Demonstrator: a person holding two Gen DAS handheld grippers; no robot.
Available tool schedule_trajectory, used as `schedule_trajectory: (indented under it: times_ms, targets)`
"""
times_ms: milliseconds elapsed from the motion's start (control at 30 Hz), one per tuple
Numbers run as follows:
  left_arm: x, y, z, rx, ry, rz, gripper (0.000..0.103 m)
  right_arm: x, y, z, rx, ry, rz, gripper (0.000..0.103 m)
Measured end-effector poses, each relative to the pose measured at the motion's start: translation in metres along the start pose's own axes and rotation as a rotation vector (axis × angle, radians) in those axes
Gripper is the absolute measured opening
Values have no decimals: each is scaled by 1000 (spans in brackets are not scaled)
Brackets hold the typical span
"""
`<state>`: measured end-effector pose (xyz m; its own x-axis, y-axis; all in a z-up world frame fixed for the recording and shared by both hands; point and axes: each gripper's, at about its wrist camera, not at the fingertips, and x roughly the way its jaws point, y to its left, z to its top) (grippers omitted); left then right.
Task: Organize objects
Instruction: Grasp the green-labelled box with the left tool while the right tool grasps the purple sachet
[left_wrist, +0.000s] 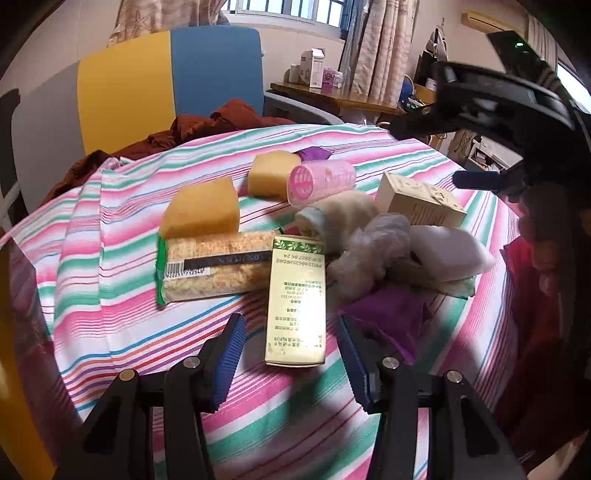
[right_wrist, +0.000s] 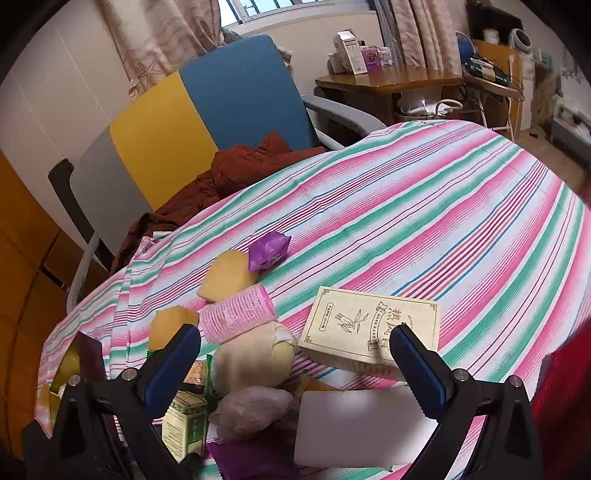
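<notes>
1. Green-and-cream carton (left_wrist: 295, 299) lying flat on the striped worktop (left_wrist: 129, 325), between the left gripper (left_wrist: 291, 354) jaws.
2. Probably light, stiff, crushable (best taken across the long sides).
3. Jaws spread, clear of it; gripper pitched downward.
4. Right gripper (right_wrist: 295, 365) spread too, empty, above the clutter.

Daylight from the bright window (left_wrist: 288, 11) behind the patterned curtains (left_wrist: 380, 48) lights my room evenly. My tongs cast soft shadows on the pink-and-green striped cloth (left_wrist: 369, 147). Both fisheye views bend and darken at the edges, slightly blurred throughout.
</notes>
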<state>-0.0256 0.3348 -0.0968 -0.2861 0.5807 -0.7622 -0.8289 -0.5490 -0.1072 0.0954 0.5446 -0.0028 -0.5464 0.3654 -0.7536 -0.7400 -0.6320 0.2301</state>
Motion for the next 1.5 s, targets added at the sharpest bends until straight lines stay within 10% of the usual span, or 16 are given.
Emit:
schedule_trajectory:
  times_ms: [367,667,933,1133,1500]
  targets:
    - [10,20,3,-77,-13,-43,51,15,34,56,-152,-51,-59,103]
    - [14,30,1,-123,-5,-65,51,123,53,88,-342,169,-176,102]
    - [18,30,5,-149,-5,-60,52,137,10,92,-318,186,-328,96]
    - [18,31,5,-155,-5,-71,52,130,32,91,-422,151,-188,95]
    - [17,26,8,-132,16,-41,52,162,52,83,-520,211,-152,61]
